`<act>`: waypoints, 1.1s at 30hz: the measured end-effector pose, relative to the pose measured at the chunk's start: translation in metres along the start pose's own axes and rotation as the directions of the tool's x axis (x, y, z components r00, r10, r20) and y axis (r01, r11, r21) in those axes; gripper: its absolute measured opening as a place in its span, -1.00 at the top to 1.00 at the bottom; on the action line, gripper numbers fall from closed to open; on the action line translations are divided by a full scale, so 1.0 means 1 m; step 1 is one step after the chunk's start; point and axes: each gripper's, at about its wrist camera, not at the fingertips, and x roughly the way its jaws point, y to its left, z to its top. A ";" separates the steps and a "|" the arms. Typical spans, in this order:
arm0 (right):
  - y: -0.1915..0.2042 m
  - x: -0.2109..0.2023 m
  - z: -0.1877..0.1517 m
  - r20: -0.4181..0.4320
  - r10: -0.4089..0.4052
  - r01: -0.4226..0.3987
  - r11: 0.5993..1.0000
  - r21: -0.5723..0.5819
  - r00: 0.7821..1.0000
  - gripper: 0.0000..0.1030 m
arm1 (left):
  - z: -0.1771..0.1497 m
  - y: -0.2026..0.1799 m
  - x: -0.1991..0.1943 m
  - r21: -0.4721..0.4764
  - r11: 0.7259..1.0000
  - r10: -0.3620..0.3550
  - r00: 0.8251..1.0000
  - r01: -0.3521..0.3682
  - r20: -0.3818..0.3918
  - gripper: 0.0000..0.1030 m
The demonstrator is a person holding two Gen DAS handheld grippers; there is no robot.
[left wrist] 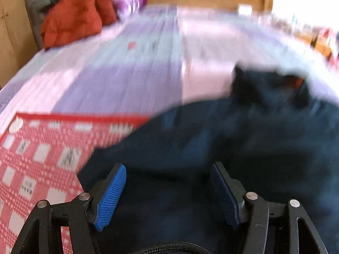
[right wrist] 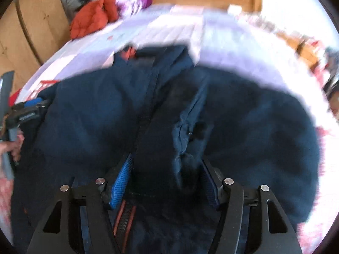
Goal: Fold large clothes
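Right wrist view: right gripper jaws half-wide around a jacket fold, not pinching; left gripper empty. I'd grab the hem evenly.

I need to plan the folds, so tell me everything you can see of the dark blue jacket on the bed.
The dark blue jacket lies spread, front up, on the bed, collar away from the cameras. It looks thick and soft. A zipped placket runs down its middle, with orange lining at the collar and orange trim by the zip near the hem. A bunched fold stands between the open pads of the right hand-held gripper; the left hand-held gripper hovers open over one edge.
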 end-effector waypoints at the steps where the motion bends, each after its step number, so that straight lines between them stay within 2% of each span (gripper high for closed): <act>1: 0.002 -0.015 0.002 0.059 -0.018 0.018 1.000 0.007 0.998 -0.29 | 0.001 -0.001 -0.012 -0.015 1.000 -0.018 0.999 0.019 0.038 -0.35; 2: 0.006 -0.029 0.006 0.122 -0.021 0.020 1.000 0.009 0.992 -0.29 | 0.001 -0.006 -0.021 -0.011 0.999 -0.032 0.997 0.033 0.069 -0.35; 4: 0.025 -0.037 0.020 0.190 -0.026 0.031 0.999 -0.025 0.981 -0.39 | 0.003 -0.018 -0.022 0.014 0.999 -0.043 0.996 0.042 0.081 -0.35; 5: 0.041 -0.030 0.032 0.186 0.022 -0.011 0.998 -0.058 0.982 -0.42 | 0.005 -0.026 -0.016 0.023 0.998 -0.054 0.997 0.053 0.062 -0.35; 7: 0.073 -0.005 0.051 0.129 0.089 -0.075 0.991 -0.107 0.988 -0.43 | 0.010 -0.038 0.000 0.030 0.999 -0.045 0.999 0.044 0.030 -0.35; 9: 0.107 0.032 0.063 0.033 0.160 -0.154 0.977 -0.147 0.987 -0.43 | 0.011 -0.042 0.021 0.037 0.999 0.006 1.000 -0.005 -0.015 -0.36; 10: 0.117 0.047 0.064 -0.018 0.172 -0.173 0.973 -0.155 0.985 -0.43 | 0.008 -0.035 0.036 0.020 0.999 0.045 0.997 -0.044 -0.057 -0.38; 11: 0.123 0.067 0.063 -0.068 0.145 -0.155 0.972 -0.176 0.987 -0.43 | 0.004 -0.026 0.045 -0.005 0.998 0.063 0.994 -0.064 -0.089 -0.42; 12: 0.121 0.079 0.062 -0.088 0.122 -0.137 0.972 -0.193 0.989 -0.44 | -0.001 -0.011 0.054 -0.048 0.996 0.066 0.990 -0.072 -0.122 -0.43; 14: 0.091 0.088 0.060 -0.073 0.113 -0.122 0.981 -0.150 0.991 -0.44 | -0.008 0.019 0.058 -0.137 0.990 0.009 0.993 -0.025 -0.120 -0.44; 16: 0.052 0.095 0.058 -0.065 0.093 -0.097 0.994 -0.059 0.994 -0.43 | -0.010 0.029 0.059 -0.132 0.991 0.007 0.993 -0.023 -0.117 -0.44; 18: 0.013 0.100 0.053 -0.078 0.059 -0.061 0.998 -0.015 0.995 -0.41 | -0.011 0.034 0.064 -0.143 0.990 -0.037 0.991 0.019 -0.127 -0.44; 20: 0.001 0.101 0.050 -0.095 0.062 -0.065 0.997 -0.028 0.994 -0.38 | -0.010 0.040 0.068 -0.199 0.979 -0.077 0.987 0.048 -0.140 -0.44; 22: 0.006 0.100 0.051 -0.099 0.038 -0.046 0.995 -0.086 0.994 -0.38 | -0.007 0.047 0.068 -0.267 0.961 -0.112 0.983 0.070 -0.145 -0.44; 24: 0.003 0.101 0.051 -0.102 0.040 -0.048 0.995 -0.082 0.994 -0.38 | -0.006 0.052 0.057 -0.288 0.953 -0.130 0.985 0.092 -0.115 -0.44; 25: -0.001 0.100 0.050 -0.102 0.052 -0.059 0.996 -0.066 0.993 -0.38 | -0.006 0.056 0.051 -0.282 0.956 -0.118 0.988 0.085 -0.102 -0.44; 27: -0.002 0.097 0.048 -0.099 0.059 -0.066 0.995 -0.074 0.993 -0.38 | -0.006 0.069 0.042 -0.272 0.962 -0.023 0.995 -0.003 -0.094 -0.42; 29: 0.005 0.091 0.045 -0.096 0.041 -0.052 0.992 -0.116 0.995 -0.38 | -0.008 0.086 0.035 -0.307 0.940 0.124 0.986 -0.152 -0.110 -0.43; 30: 0.005 0.089 0.044 -0.095 0.042 -0.053 0.992 -0.118 0.995 -0.38 | -0.011 0.091 0.037 -0.297 0.936 0.156 0.980 -0.186 -0.123 -0.44; 31: 0.005 0.089 0.043 -0.095 0.044 -0.055 0.992 -0.112 0.994 -0.38 | -0.016 0.094 0.047 -0.266 0.940 0.173 0.969 -0.216 -0.175 -0.48; 32: 0.005 0.089 0.042 -0.094 0.047 -0.058 0.992 -0.110 0.994 -0.38 | -0.022 0.091 0.061 -0.227 0.955 0.138 0.961 -0.194 -0.239 -0.49; 33: 0.007 0.089 0.041 -0.093 0.039 -0.050 0.992 -0.118 0.995 -0.38 | -0.024 0.088 0.064 -0.193 0.963 0.136 0.957 -0.188 -0.255 -0.49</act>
